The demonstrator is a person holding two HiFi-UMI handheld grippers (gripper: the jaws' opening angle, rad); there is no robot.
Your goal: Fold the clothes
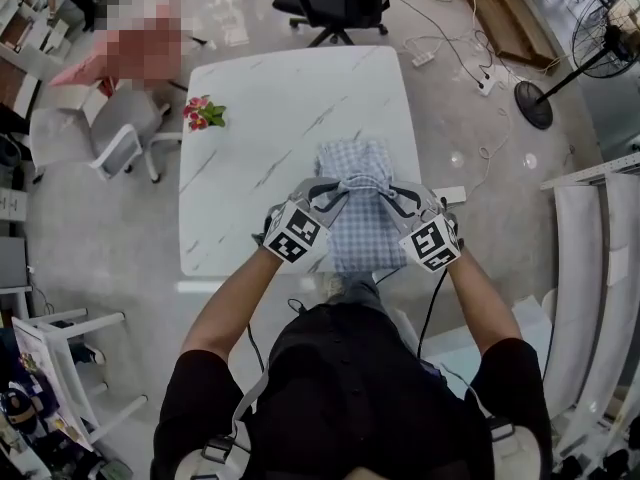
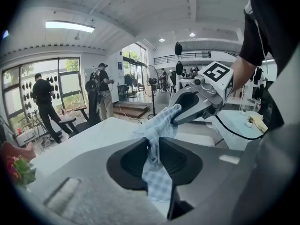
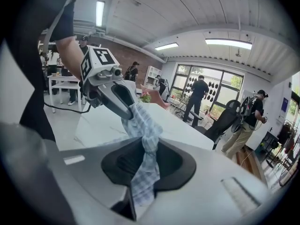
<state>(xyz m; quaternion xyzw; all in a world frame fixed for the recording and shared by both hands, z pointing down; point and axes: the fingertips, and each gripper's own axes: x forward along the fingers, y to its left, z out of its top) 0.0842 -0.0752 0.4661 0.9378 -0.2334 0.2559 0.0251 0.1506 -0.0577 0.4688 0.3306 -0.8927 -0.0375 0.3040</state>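
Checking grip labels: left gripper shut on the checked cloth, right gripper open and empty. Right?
No. The right gripper is not open and empty: the right gripper view shows its jaws shut on the checked cloth too. The left gripper grips it, as stated.

The cloth (image 1: 360, 230) lies near-right on the table (image 1: 270, 128) — flowers (image 1: 203, 114) at its left edge, chair (image 1: 335, 3) beyond.

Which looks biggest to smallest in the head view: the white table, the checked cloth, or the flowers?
1. white table
2. checked cloth
3. flowers
All three sit at table level, so nearness hardly skews this.
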